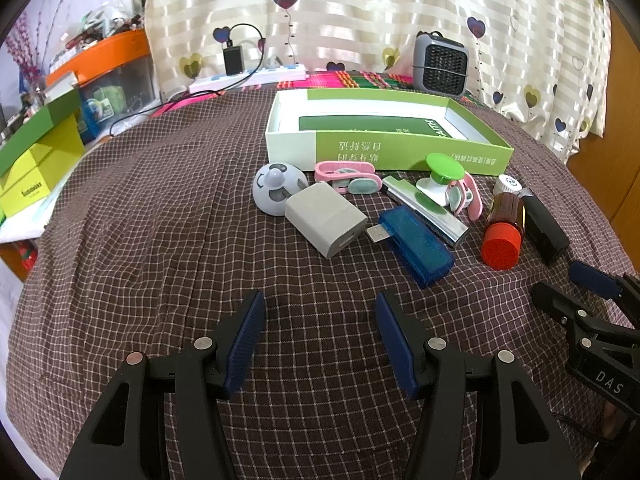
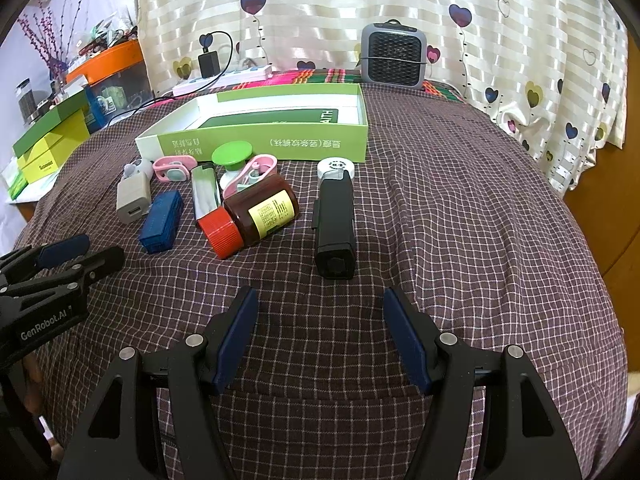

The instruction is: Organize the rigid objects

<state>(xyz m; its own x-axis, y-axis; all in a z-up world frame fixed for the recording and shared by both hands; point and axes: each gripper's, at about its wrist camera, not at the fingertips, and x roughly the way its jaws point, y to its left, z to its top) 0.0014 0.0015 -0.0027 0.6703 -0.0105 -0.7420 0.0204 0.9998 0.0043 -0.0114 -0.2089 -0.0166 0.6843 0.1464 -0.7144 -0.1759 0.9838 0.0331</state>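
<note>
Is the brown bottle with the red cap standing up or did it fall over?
It is lying on its side. The brown bottle rests lengthwise on the checked cloth, its red cap pointing sideways toward the camera.

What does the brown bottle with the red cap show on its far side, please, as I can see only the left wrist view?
Observer: The brown bottle lies on its side, and the right wrist view shows a yellow printed label on it.
Operator: Thank you. Could you tell me whether the right hand-held gripper is open?
Observer: Yes, the right hand-held gripper is open with nothing between its fingers, and it points at the near end of the black device.
</note>
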